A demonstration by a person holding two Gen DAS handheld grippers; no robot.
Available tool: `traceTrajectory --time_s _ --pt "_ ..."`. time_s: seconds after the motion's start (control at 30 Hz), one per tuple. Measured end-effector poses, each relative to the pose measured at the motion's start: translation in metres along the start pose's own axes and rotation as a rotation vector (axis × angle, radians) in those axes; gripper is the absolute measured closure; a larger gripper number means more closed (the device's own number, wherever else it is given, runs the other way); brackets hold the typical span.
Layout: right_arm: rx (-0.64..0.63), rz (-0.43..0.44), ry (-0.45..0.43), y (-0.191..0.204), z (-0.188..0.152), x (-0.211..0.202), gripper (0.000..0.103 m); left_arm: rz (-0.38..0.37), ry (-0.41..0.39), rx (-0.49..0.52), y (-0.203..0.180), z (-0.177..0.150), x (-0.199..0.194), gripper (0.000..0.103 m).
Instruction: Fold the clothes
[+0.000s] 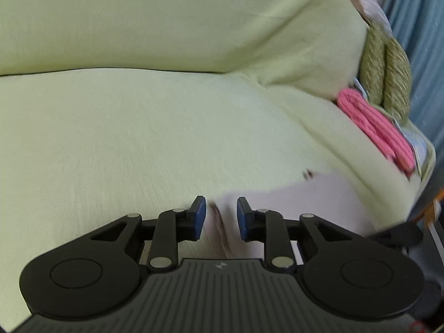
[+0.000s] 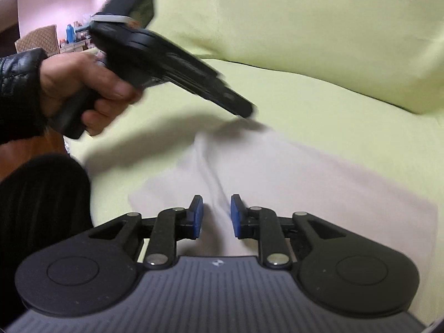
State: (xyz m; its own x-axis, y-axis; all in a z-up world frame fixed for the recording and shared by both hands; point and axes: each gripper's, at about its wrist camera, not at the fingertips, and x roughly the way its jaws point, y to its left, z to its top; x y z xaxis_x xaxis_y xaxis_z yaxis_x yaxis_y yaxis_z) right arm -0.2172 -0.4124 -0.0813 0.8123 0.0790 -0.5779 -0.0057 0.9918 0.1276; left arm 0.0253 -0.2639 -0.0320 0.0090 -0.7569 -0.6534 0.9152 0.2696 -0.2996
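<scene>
1. Your left gripper [image 1: 221, 219] is over the left edge of the white garment [image 1: 291, 211], which lies flat on the yellow-green sofa seat [image 1: 138, 138]; the fingers stand a little apart and nothing is pinched between the blue pads [image 1: 200, 216]
2. Your right gripper [image 2: 216, 216] is over the near part of the same white garment [image 2: 277, 183]; its fingers also stand a little apart, with a soft crease of the cloth running up between them, but the pads [image 2: 198, 216] do not press on it
3. In the right wrist view you can see your left hand [image 2: 80, 88], with a black sleeve [image 2: 16, 88], holding the handle of the other gripper; its tip [image 2: 244, 111] is above the far left corner of the garment and is blurred, so I cannot tell if it touches the cloth
4. The garment is spread on the seat, near the front edge, with the sofa back cushion [image 2: 305, 27] behind it
5. At the far right of the sofa, in the left wrist view, a folded pink cloth [image 1: 374, 127] lies beside two olive cushions [image 1: 385, 72], well apart from the white garment
6. At the near left in the right wrist view a dark ribbed fabric [image 2: 41, 208] is at the sofa edge; what it is I cannot tell
</scene>
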Motion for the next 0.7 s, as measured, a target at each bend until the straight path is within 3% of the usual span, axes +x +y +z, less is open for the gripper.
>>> traceTrajectory --time_s 0.1,0.17,0.3,0.37,0.5,0.6,0.7 --pt "0.018 -0.007 0.008 -0.001 -0.013 -0.013 0.085 0.005 0.062 0.058 -0.023 -0.019 -0.006 0.073" --pt "0.030 -0.014 0.014 -0.002 -0.020 -0.019 0.085 0.070 0.125 0.126 -0.034 -0.034 0.001 0.072" --pt "0.047 -0.047 0.011 0.001 -0.020 -0.040 0.083 0.120 0.109 0.089 -0.038 -0.040 -0.009 0.073" --pt "0.071 -0.077 -0.017 0.000 -0.019 -0.058 0.072 0.143 0.089 0.121 -0.051 -0.039 -0.017 0.075" --pt "0.160 -0.123 -0.033 -0.019 -0.029 -0.056 0.072 0.086 0.055 0.149 -0.076 -0.041 -0.015 0.075" --pt "0.217 -0.132 -0.021 -0.031 -0.043 -0.058 0.072 0.103 0.105 0.166 -0.077 -0.049 0.005 0.070" --pt "0.242 -0.173 -0.017 -0.043 -0.054 -0.072 0.073 0.111 0.102 0.137 -0.065 -0.051 0.004 0.074"
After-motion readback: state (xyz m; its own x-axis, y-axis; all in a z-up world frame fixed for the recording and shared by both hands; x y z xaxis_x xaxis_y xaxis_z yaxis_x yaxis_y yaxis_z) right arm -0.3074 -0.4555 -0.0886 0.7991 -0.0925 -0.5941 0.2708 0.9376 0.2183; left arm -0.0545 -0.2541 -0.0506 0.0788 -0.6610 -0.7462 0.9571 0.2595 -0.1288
